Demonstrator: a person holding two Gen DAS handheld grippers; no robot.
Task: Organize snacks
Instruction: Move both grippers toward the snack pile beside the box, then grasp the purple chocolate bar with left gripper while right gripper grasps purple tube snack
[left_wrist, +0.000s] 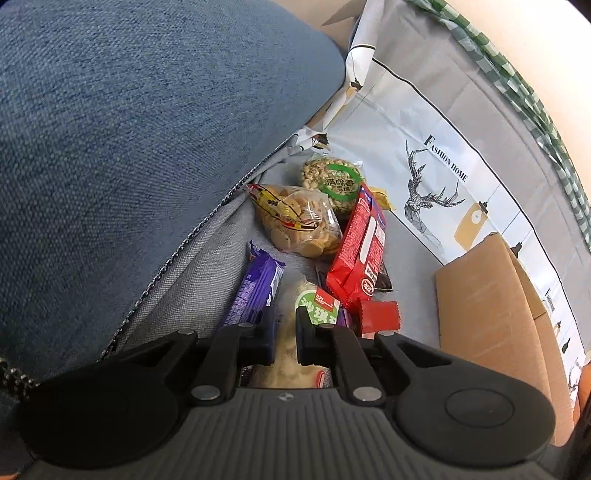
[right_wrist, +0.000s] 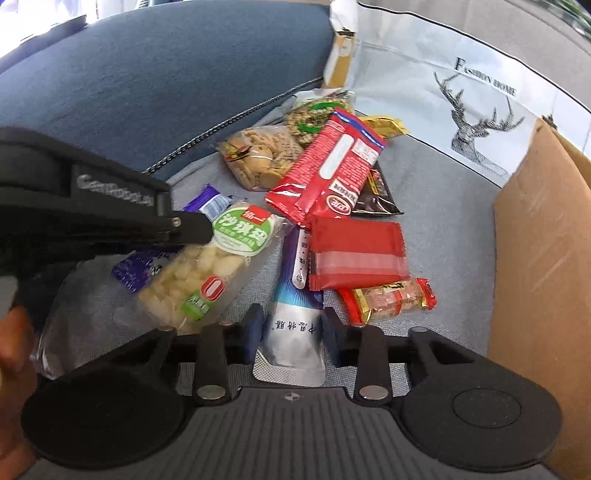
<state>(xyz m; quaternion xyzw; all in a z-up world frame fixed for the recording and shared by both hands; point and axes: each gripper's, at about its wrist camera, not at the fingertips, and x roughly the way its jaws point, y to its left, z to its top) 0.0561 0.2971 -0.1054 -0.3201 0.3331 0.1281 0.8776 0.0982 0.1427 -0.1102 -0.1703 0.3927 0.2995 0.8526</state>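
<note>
Step in hand, as I read it: both grippers picking snacks off the grey fabric sofa seat for sorting, presumably into the brown cardboard box at the pile's right edge. Left gripper: jaws clamped on the clear bag of pale puffed snack with a green label, gripping its label end; in the right wrist view the bag hangs tilted off the black finger, far end apparently lifted off the seat. Right gripper: jaws straddle the silver-and-blue foil sachet, which sits just right of the green-label bag; no earlier frame, so I can't tell whether the pads press on it yet or stand just off its edges. Next move calls for a firm pinch on the sachet, then a lift that slides it out from under the flat red translucent packet overlapping its far end, without dragging that packet along. The rest of the pile lies beyond the green-label bag: long red biscuit wrapper, clear bag of round tan crackers, round green-labelled nut cake, purple wrapped bar. Hard to make out: box interior is cut off in both views, so what is inside is unknown; a dark brown packet is mostly buried under the red wrapper; the sachet's near end is hidden behind the gripper body.
</note>
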